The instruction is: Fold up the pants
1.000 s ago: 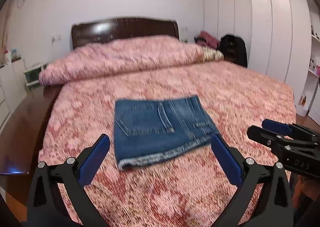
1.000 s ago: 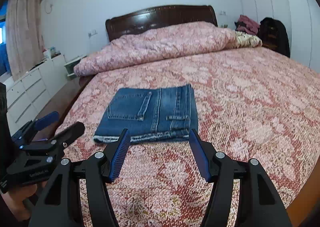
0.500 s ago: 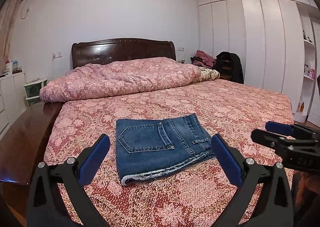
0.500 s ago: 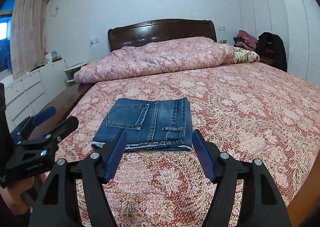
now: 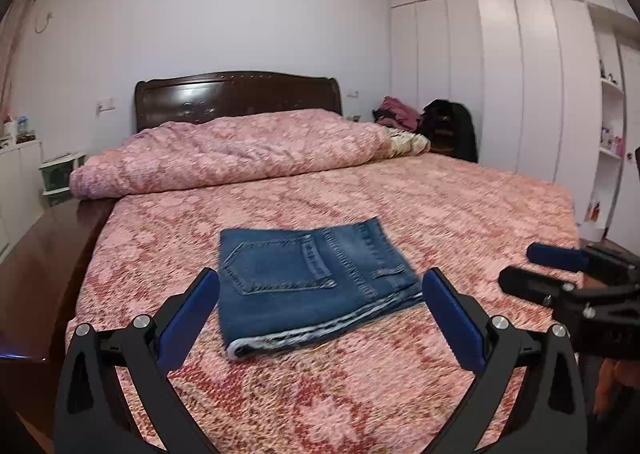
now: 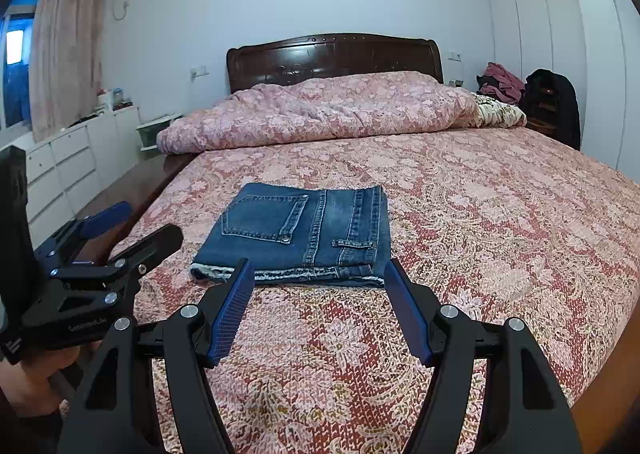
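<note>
Blue denim pants (image 5: 308,282) lie folded into a compact rectangle on the pink patterned bedspread (image 5: 360,198), back pocket up, frayed hems toward me. They also show in the right wrist view (image 6: 304,234). My left gripper (image 5: 320,294) is open and empty, held just short of the pants' near edge. My right gripper (image 6: 320,286) is open and empty, also just short of the near edge. Each gripper shows in the other's view: the right one (image 5: 560,274) at the right, the left one (image 6: 120,234) at the left.
A rolled pink duvet (image 6: 320,110) lies across the head of the bed below a dark wooden headboard (image 6: 332,54). White drawers (image 6: 60,166) stand at the left, white wardrobes (image 5: 520,86) at the right, with clothes piled on a chair (image 5: 448,126).
Both grippers have tilted up and drawn back slightly from the pants, so more of the room shows. The pants lie as before. Both grippers stay open.
</note>
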A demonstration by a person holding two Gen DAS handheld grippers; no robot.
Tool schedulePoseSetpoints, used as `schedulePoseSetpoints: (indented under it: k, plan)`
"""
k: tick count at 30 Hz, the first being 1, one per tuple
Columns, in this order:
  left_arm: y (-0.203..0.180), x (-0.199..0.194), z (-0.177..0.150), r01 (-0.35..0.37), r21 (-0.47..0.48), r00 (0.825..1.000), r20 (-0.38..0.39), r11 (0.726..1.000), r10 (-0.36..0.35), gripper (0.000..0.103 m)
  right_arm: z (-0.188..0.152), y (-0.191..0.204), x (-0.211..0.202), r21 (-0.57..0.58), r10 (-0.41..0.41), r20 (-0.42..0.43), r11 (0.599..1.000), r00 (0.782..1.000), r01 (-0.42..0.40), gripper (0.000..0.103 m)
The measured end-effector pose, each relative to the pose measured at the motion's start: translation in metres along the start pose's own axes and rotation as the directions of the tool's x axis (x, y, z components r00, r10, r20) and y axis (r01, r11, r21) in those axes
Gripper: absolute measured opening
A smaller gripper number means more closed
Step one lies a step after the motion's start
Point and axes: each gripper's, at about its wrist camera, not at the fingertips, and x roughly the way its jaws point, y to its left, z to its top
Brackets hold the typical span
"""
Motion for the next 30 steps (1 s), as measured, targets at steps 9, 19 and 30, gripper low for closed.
schedulePoseSetpoints:
  k: [9, 19, 30]
  plan:
    - [-0.018, -0.011, 0.012, 0.029, 0.063, 0.998, 0.062, 0.998, -0.032, 0.101, 0.005, -0.001, -0.018, 0.007, -0.018, 0.061, 1.0, 0.998, 0.018, 0.067]
    - [-0.021, -0.017, 0.016, 0.03, 0.06, 0.996, 0.078, 0.998, -0.034, 0.101, 0.007, -0.003, -0.02, 0.021, -0.017, 0.073, 1.0, 0.997, 0.015, 0.067]
    - [-0.017, -0.015, 0.015, 0.032, 0.044, 0.997, 0.067, 0.999, -0.035, 0.101, 0.005, -0.001, -0.018, 0.023, -0.013, 0.06, 1.0, 0.998, 0.012, 0.067]
